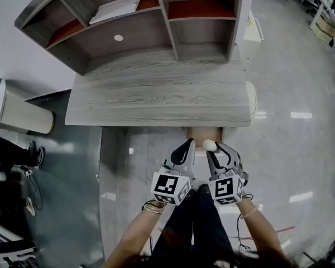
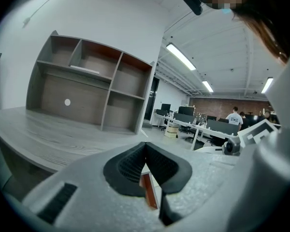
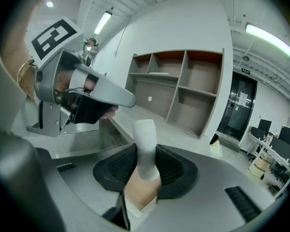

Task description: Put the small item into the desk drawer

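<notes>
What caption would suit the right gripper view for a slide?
The right gripper clamps a small white item in front of the grey desk and its shelf unit.

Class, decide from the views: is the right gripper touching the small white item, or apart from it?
Touching. The right gripper view shows the small white item pinched in the right gripper, both dark pads pressed against its sides, no gap.

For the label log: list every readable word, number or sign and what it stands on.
Nothing can be read.
Green sign above the door: too small to read.
White sheets on the door: blurred.
Marker cubes: square patterns, no words.
</notes>
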A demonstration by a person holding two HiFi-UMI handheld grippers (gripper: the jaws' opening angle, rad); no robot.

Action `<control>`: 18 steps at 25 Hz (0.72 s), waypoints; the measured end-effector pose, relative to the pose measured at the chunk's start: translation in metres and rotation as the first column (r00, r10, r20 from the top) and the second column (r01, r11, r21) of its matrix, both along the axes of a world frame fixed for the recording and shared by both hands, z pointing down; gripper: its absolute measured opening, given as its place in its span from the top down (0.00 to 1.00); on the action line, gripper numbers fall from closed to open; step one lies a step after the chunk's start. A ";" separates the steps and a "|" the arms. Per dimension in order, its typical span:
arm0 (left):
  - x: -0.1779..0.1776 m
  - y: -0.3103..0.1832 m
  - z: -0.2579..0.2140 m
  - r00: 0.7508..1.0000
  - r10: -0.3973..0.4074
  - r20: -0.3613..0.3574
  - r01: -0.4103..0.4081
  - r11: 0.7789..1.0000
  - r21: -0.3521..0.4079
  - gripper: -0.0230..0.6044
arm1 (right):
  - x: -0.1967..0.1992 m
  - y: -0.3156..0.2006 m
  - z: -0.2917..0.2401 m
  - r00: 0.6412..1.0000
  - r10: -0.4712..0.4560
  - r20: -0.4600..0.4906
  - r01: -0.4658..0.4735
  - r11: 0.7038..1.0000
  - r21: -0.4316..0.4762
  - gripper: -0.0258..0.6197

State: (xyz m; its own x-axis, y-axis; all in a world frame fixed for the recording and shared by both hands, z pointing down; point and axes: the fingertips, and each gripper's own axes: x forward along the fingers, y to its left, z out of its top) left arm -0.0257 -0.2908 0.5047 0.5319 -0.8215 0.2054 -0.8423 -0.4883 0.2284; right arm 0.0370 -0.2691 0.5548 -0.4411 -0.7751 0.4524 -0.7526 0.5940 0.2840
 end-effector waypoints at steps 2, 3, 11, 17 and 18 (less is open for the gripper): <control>-0.001 -0.004 0.008 1.000 -0.007 0.003 0.007 1.000 -0.009 0.94 | -0.001 -0.004 0.013 1.000 -0.010 -0.014 0.010 1.000 -0.016 0.78; -0.002 -0.006 0.012 1.000 -0.010 0.004 0.010 1.000 -0.014 0.94 | -0.003 -0.006 0.021 1.000 -0.016 -0.022 0.016 1.000 -0.025 0.78; -0.007 -0.015 0.049 1.000 -0.027 0.005 0.028 0.998 -0.059 0.94 | -0.007 -0.018 0.082 0.993 -0.070 -0.093 0.061 0.994 -0.087 0.78; -0.012 -0.019 0.078 0.999 -0.042 -0.006 0.042 0.995 -0.090 0.94 | -0.007 -0.022 0.118 0.983 -0.113 -0.145 0.096 0.988 -0.118 0.78; -0.013 -0.021 0.082 0.999 -0.045 -0.004 0.045 0.995 -0.093 0.94 | -0.008 -0.022 0.124 0.981 -0.121 -0.153 0.103 0.987 -0.123 0.78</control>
State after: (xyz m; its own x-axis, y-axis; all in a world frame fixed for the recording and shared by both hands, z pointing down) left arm -0.0384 -0.3115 0.5864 0.4964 -0.8221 0.2790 -0.8614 -0.4265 0.2759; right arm 0.0291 -0.2914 0.6785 -0.4375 -0.6638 0.6065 -0.6299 0.7076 0.3201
